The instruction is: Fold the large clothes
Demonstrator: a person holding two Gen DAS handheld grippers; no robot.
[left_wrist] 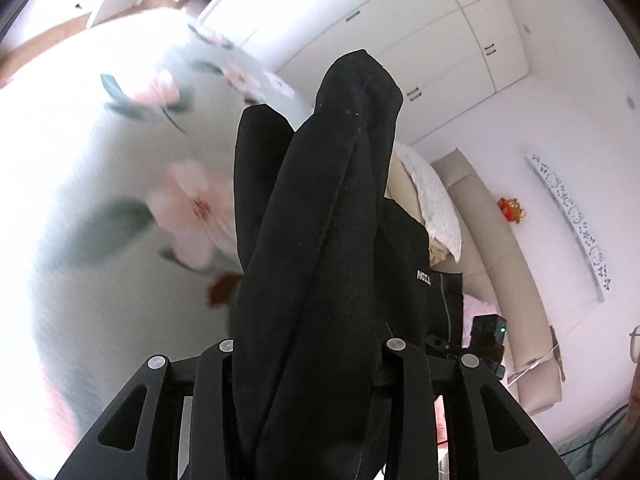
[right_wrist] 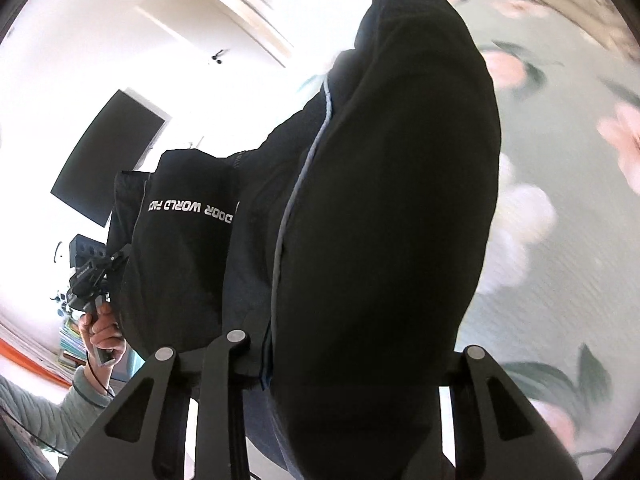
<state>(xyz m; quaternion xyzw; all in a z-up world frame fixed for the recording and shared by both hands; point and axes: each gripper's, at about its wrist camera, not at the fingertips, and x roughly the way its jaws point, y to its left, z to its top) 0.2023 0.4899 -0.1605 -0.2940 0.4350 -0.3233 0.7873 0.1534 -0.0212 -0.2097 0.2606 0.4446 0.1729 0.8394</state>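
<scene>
The large black fabric garment (left_wrist: 320,216) hangs bunched between the two claws, above the pale green bedspread with pink flowers (left_wrist: 120,184), which shows blurred behind it in both wrist views; whether its lower part touches the bed cannot be told. The left claw (left_wrist: 308,360) is closed partway on a thick roll of the cloth: the fabric fills the gap between its fingers and runs straight out along them, away from the camera. The right claw (right_wrist: 352,352) is likewise clamped on a fat fold of the same black garment (right_wrist: 380,220), the one with a thin pale blue seam and white lettering on its side. In the right wrist view the cloth stretches leftward from that claw to the other gripper, held in the person's left hand (right_wrist: 102,332) in a grey-green sleeve; in the left wrist view the garment runs to the right, toward the other tool's dark body near the beige headboard (left_wrist: 500,248). So the garment's long axis appears to run from one claw to the other, neither hand nearer to it, each holding an end. I judge that the coming move depends on keeping that span taut and level over the bed, so the cloth can be laid flat for a fold.
</scene>
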